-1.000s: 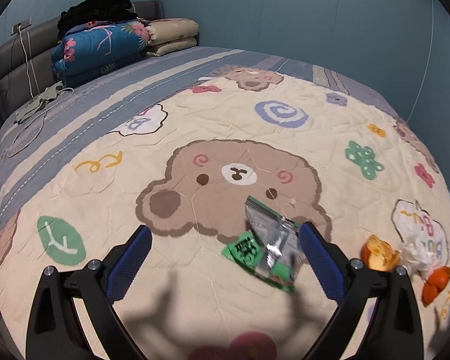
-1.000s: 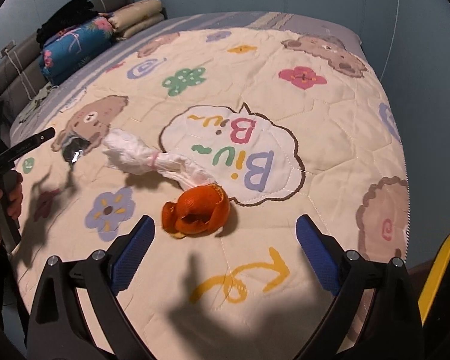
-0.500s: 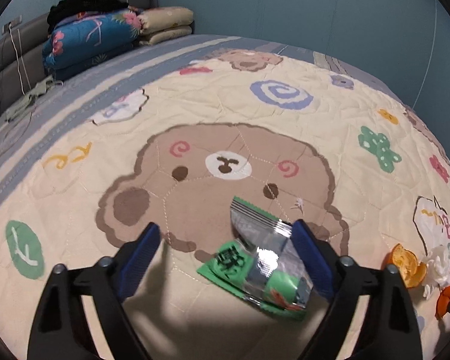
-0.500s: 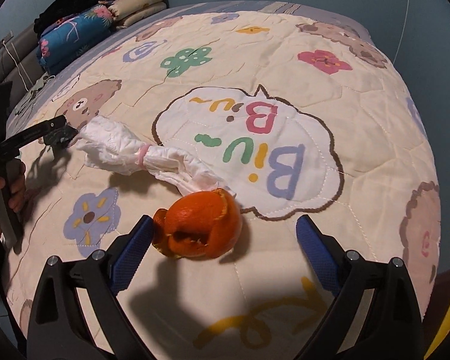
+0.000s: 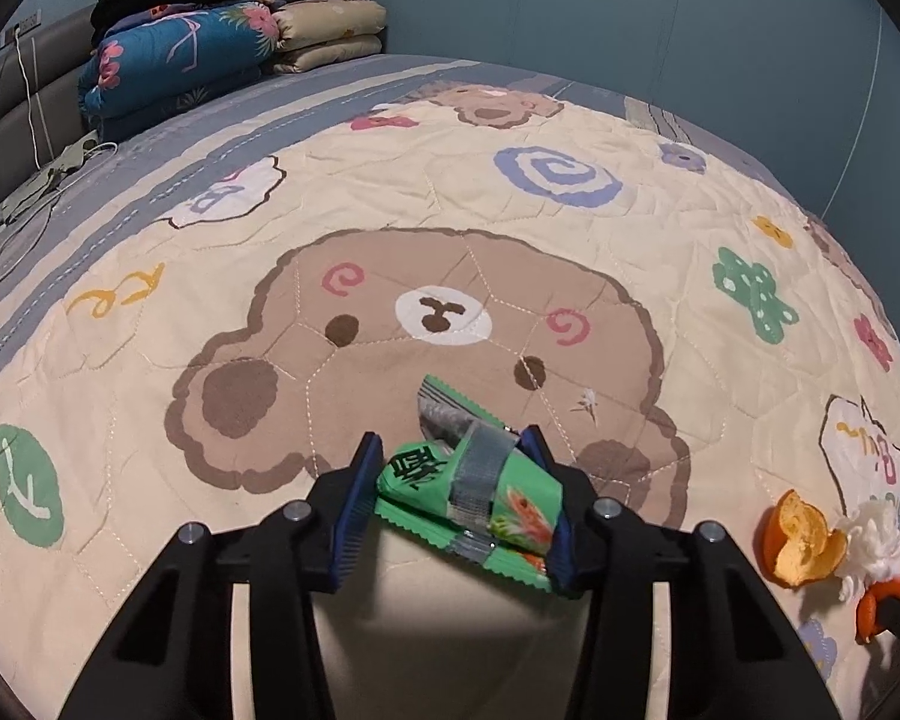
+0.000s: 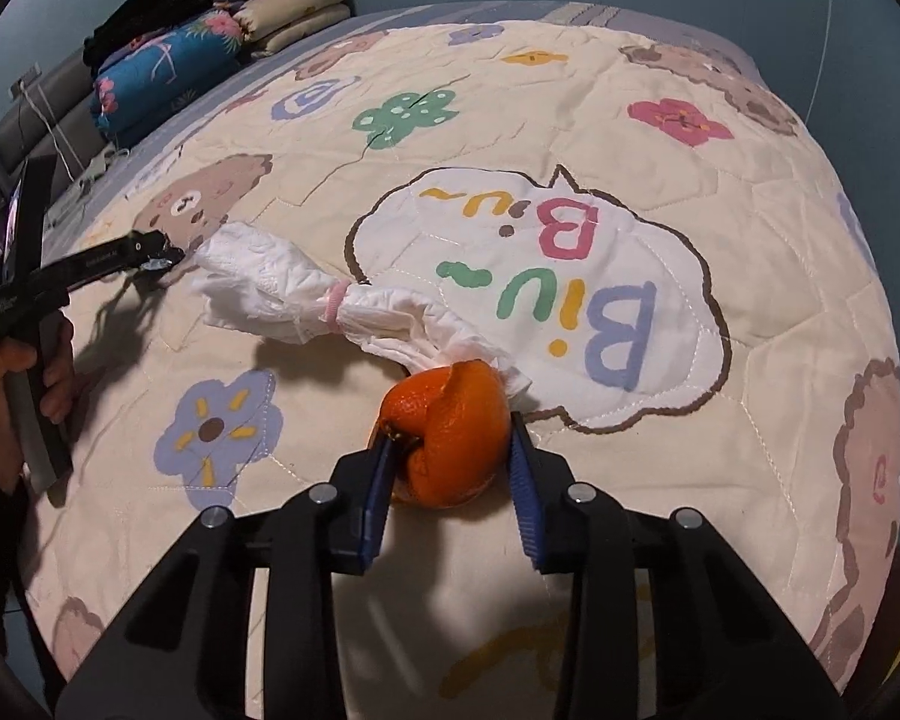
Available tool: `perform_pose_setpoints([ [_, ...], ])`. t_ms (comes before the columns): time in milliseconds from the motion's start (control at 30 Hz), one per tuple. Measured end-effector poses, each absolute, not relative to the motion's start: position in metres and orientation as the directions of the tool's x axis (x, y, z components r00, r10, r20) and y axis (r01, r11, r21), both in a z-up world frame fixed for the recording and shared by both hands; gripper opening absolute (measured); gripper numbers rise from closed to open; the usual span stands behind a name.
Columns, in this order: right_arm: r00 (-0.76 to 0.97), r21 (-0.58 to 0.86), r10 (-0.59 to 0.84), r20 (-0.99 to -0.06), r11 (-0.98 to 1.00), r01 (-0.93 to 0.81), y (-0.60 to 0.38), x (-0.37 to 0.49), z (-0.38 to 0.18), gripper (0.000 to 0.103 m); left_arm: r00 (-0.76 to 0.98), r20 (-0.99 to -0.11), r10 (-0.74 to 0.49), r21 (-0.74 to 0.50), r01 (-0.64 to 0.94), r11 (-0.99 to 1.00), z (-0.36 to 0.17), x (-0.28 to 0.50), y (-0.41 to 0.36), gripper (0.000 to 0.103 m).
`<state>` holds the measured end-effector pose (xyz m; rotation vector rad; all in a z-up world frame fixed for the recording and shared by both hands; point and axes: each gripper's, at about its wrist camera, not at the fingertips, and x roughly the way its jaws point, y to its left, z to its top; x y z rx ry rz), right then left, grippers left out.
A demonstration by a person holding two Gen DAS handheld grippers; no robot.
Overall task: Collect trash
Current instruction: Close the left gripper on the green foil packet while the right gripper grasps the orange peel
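My left gripper (image 5: 453, 468) is shut on a green and silver snack wrapper (image 5: 480, 489) lying on the bear print of the quilt. My right gripper (image 6: 450, 444) is shut on an orange peel (image 6: 450, 438), which rests on the quilt. A white crumpled tissue bundle (image 6: 306, 294) with a pink band lies just beyond the peel. In the left wrist view another orange peel (image 5: 801, 540) and the tissue (image 5: 873, 543) lie at the far right. The left gripper (image 6: 162, 252) shows at the left of the right wrist view.
The bed quilt (image 5: 510, 210) has cartoon prints. Folded blankets and pillows (image 5: 210, 48) are stacked at the headboard. A white cable (image 5: 42, 120) lies by the bed's left side. The bed edge drops off at right (image 6: 870, 360).
Both grippers moved forward and down and closed: the left onto the snack wrapper, the right onto the orange peel. Both had been open before.
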<state>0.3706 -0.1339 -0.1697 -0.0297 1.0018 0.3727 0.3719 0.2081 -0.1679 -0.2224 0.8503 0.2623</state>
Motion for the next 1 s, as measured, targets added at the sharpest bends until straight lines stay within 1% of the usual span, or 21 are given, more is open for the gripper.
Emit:
perform_pose_setpoints([
  [200, 0.477, 0.201, 0.326, -0.816, 0.934, -0.294, -0.148, 0.365, -0.157, 0.033, 0.659, -0.742, 0.124, -0.106, -0.298, 0.949, -0.148, 0.358, 0.206, 0.045],
  [400, 0.495, 0.228, 0.355, -0.793, 0.927, -0.298, -0.158, 0.346, -0.137, 0.033, 0.692, -0.717, 0.083, -0.154, -0.273, 0.95, -0.124, 0.333, 0.2, 0.045],
  [467, 0.504, 0.23, 0.36, -0.785, 0.925, -0.303, -0.161, 0.338, -0.128, 0.033, 0.703, -0.706, 0.081, -0.153, -0.263, 0.953, -0.118, 0.322, 0.194, 0.045],
  [633, 0.525, 0.245, 0.376, -0.763, 0.921, -0.303, -0.172, 0.316, -0.111, 0.033, 0.72, -0.693, 0.028, -0.207, -0.235, 0.95, -0.106, 0.295, 0.179, 0.045],
  [700, 0.537, 0.25, 0.382, -0.753, 0.92, -0.303, -0.178, 0.307, -0.103, 0.033, 0.723, -0.69, 0.023, -0.206, -0.226, 0.952, -0.1, 0.284, 0.17, 0.045],
  [800, 0.555, 0.263, 0.393, -0.733, 0.916, -0.302, -0.189, 0.292, -0.092, 0.033, 0.734, -0.678, -0.027, -0.248, -0.194, 0.949, -0.09, 0.266, 0.158, 0.045],
  [1000, 0.576, 0.285, 0.406, -0.709, 0.913, -0.291, -0.215, 0.26, -0.073, 0.033, 0.756, -0.651, -0.066, -0.236, -0.12, 0.964, -0.065, 0.228, 0.12, 0.045],
])
